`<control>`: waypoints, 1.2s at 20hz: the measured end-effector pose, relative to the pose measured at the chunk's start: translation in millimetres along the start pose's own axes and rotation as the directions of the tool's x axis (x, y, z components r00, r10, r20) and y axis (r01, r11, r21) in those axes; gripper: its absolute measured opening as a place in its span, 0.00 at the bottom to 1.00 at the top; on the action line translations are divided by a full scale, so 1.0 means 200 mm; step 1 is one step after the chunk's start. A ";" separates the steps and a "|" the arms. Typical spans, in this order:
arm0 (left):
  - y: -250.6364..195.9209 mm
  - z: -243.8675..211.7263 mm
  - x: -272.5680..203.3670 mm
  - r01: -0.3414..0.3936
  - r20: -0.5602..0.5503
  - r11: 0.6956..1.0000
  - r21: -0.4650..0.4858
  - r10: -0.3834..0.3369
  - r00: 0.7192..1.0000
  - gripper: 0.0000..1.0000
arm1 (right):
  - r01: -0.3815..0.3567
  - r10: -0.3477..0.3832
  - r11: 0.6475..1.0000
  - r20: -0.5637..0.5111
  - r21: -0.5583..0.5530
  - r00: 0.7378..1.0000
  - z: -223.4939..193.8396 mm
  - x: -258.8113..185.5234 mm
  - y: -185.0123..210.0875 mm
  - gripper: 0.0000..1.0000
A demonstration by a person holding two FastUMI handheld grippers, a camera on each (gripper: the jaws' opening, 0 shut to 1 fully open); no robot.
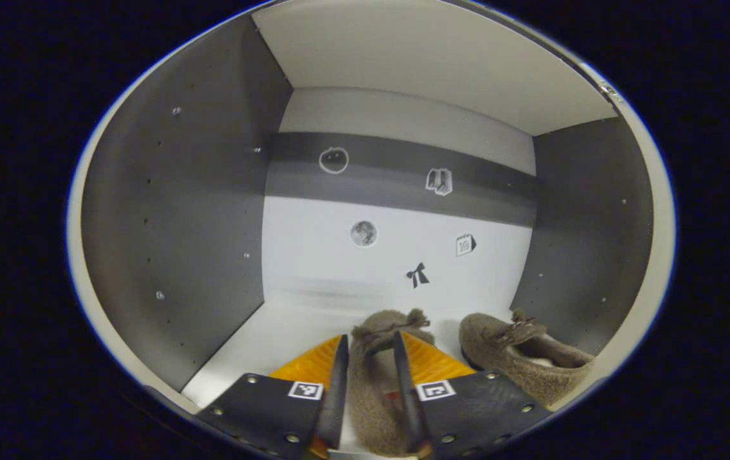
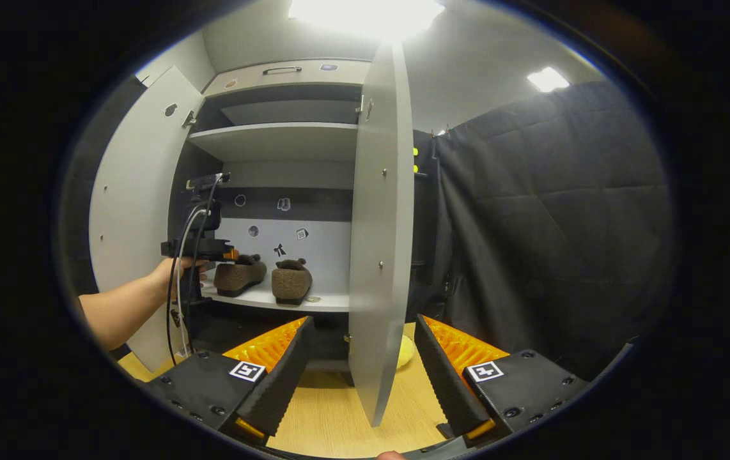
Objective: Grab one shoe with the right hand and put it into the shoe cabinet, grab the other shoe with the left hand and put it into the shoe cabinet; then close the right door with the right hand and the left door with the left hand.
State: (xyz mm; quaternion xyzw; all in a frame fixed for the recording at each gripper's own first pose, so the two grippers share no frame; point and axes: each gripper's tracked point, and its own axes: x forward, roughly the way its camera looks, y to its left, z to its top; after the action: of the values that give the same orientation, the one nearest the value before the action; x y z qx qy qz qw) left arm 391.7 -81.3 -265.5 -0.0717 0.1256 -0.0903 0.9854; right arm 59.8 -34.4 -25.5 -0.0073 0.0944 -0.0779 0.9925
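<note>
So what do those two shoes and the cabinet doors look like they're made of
The two shoes look like brown fleece or faux shearling: a fuzzy, matte nap all over, with small bows on top. The cabinet doors seem to be smooth, matte grey laminated board, flat and thin-edged with small metal fittings; the core cannot be told.

Shoe [image 1: 374, 390] heel behind tongs [image 1: 370, 345].

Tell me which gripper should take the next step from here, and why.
Left. The left gripper is shut on the second shoe, inside the cabinet beside the first shoe, so letting go likely comes next. The right gripper hangs open astride the right door edge, well placed to close it afterwards.
</note>
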 end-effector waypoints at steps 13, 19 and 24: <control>-0.11 0.25 -0.75 0.011 0.137 0.997 0.079 -0.021 0.990 1.00 | 0.009 -0.011 0.999 0.044 0.036 0.999 0.11 0.00 -0.30 0.97; -0.12 0.20 -1.22 0.001 0.142 0.997 0.077 -0.012 0.990 0.95 | 0.075 -0.078 0.996 0.065 0.045 0.995 0.20 0.11 -0.58 0.99; -0.08 0.07 -1.61 -0.047 0.125 0.995 0.087 0.036 0.991 0.95 | 0.093 -0.099 0.992 0.071 0.083 0.993 0.26 0.25 -0.68 0.98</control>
State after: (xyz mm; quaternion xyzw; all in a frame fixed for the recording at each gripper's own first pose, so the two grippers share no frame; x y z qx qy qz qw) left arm 85.3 -32.7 -173.7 -0.0301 0.0617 -0.0705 0.9951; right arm 97.5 -176.7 19.7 0.0250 0.0537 -0.1290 0.9899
